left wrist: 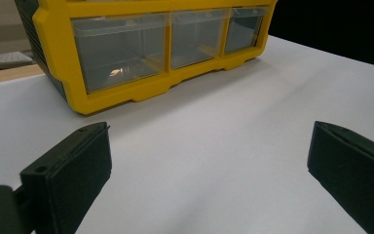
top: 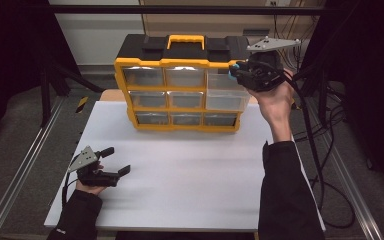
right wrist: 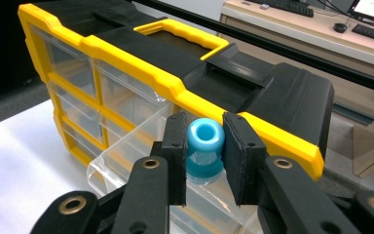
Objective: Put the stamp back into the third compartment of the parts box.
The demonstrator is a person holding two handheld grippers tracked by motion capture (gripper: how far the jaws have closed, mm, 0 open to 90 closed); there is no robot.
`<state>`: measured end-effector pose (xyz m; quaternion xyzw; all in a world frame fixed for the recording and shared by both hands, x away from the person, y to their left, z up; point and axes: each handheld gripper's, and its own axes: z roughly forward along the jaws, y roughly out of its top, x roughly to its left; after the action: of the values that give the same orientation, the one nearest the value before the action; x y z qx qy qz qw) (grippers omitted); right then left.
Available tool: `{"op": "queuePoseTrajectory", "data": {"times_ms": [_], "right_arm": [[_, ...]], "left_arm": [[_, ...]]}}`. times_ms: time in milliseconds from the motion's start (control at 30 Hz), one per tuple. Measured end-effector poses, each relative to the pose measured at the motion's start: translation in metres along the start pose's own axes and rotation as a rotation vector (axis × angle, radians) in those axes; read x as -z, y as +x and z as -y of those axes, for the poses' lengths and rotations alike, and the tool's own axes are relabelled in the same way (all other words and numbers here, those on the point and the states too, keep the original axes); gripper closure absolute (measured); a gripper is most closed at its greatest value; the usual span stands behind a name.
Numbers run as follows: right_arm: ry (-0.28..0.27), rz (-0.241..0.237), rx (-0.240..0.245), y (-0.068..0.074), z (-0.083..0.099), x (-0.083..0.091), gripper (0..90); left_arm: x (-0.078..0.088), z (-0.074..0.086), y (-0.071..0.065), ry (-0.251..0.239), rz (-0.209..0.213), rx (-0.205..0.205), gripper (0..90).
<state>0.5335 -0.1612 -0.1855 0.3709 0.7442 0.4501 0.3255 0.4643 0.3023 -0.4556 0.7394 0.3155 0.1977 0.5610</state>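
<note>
- Storage organiser [top: 180, 90] — yellow frame, black top, yellow carry handle [top: 185, 40]; stands upright at the far side of the white table [top: 190, 175], its front of clear drawers facing the person. Three rows of three drawers are seen in the high view.
- Open drawer [top: 225, 95] — clear plastic, at the top right of the organiser as seen in the high view; pulled out towards the person and standing proud of the other drawer fronts. In the right gripper view it lies directly below the jaws.
- Blue spool [right wrist: 205, 148] — light blue, ring-shaped with a hole through its middle, a darker blue lower part; clamped between the two black pads [right wrist: 175, 156] of the right gripper, held above the open drawer and just in front of the organiser's yellow top edge. Whether it touches the drawer cannot be told.
- Right gripper [top: 236, 70] — raised at the organiser's upper right corner, jaws closed on the blue spool; grey three-cornered plate [top: 272, 45] on top, cable trailing off to the right. Held by the right hand [top: 275, 102], dark sleeve below it.
- Left gripper [top: 117, 161] — low over the near left part of the table, well apart from the organiser; jaws spread wide with nothing between them — bare white table in the gap in the left gripper view.
- Bottom left drawer [left wrist: 121, 56] — clear, shut; a small pale item inside it, too small to identify.
</note>
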Motion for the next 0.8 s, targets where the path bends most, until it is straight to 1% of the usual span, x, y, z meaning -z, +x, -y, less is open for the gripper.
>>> {"op": "queuePoseTrajectory", "data": {"times_ms": [433, 600, 800], "right_arm": [[0.026, 0.020, -0.008, -0.004, 0.003, -0.006, 72.6], [0.038, 0.019, -0.022, -0.005, 0.007, -0.009, 72.6], [0.049, 0.022, -0.022, -0.008, 0.011, -0.012, 72.6]], "left_arm": [[0.000, 0.000, 0.000, -0.001, 0.000, 0.000, 2.1], [0.000, 0.000, 0.000, 0.000, 0.000, 0.000, 2.1], [0.000, 0.000, 0.000, 0.001, -0.001, -0.001, 2.1]]}}
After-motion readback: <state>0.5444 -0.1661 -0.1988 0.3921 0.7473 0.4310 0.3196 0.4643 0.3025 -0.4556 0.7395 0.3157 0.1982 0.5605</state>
